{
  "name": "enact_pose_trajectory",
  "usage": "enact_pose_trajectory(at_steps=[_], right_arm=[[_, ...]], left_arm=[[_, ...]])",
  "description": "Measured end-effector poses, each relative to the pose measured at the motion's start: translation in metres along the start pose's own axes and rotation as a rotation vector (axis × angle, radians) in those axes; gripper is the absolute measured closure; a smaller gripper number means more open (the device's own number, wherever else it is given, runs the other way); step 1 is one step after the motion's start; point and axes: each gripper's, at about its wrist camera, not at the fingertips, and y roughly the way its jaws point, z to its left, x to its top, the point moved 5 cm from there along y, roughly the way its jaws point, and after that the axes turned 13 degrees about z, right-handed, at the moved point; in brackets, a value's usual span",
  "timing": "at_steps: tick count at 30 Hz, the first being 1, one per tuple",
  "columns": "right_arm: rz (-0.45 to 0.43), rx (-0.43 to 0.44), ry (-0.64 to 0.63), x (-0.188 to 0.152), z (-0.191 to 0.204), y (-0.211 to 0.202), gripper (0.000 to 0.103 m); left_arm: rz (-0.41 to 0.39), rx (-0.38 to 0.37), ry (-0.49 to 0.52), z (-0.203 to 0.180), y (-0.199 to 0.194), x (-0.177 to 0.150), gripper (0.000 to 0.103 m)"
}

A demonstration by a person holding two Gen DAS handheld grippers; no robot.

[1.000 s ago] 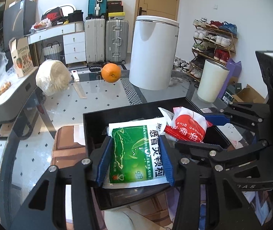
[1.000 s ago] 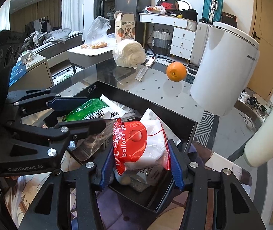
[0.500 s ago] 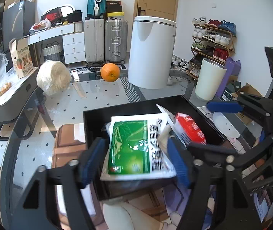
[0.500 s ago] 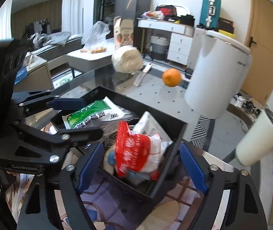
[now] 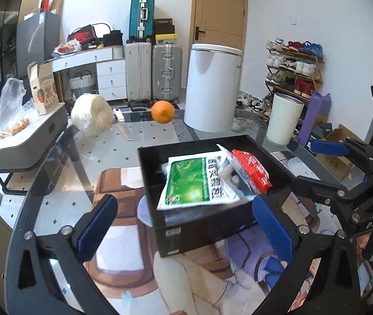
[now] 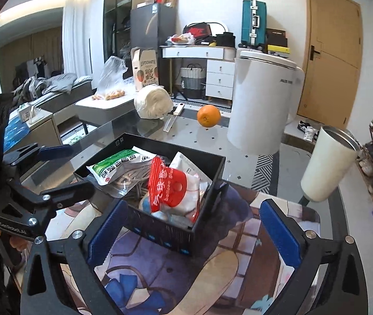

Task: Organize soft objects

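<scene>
Bags now lie loose in the black box [image 5: 202, 232], and neither tool grips them any more. One second ago the left gripper [image 5: 186, 225] squeezed the green bag [image 5: 194, 183] and the right gripper [image 6: 193, 232] squeezed the red bag [image 6: 170, 189]. Both have let go since then, and their blue pads stand wide apart with nothing between them. Both grippers have also pulled back from the box, so in each wrist view the pads now sit in front of the near wall and not over the bags. The green bag rests flat on top of the pile on the left side of the box, with its near edge over the front rim. The red bag leans on its side in the right part of the box, touching the green bag's edge, with white packets under it. The box stands on a picture mat [image 6: 160, 270] on the glass table [image 5: 102, 147]. In the left wrist view the right gripper shows at the right edge, beside the box. Farther back on the table, well apart from the box, are an orange [image 5: 163, 112], a knife [image 5: 122, 124] and a white bundle [image 5: 92, 116], all in the same spots as before. A white cup [image 6: 326, 164] stands near the table's right edge.
</scene>
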Motion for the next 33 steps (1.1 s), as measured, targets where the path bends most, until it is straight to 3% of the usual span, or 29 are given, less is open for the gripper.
enact_pose_trajectory(at_steps=[9,20,33], right_arm=[[-0.098,0.006,0.054,-0.024,0.011,-0.014,0.001],[-0.119,0.01,0.044,-0.041,0.03,-0.017,0.001],[-0.143,0.01,0.064,-0.047,0.026,-0.02,0.001]], left_arm=[[-0.073,0.047,-0.01,0.006,-0.021,-0.012,0.0],[-0.081,0.072,-0.012,0.002,-0.02,-0.031,0.0],[-0.106,0.068,-0.05,0.008,-0.023,-0.033,0.0]])
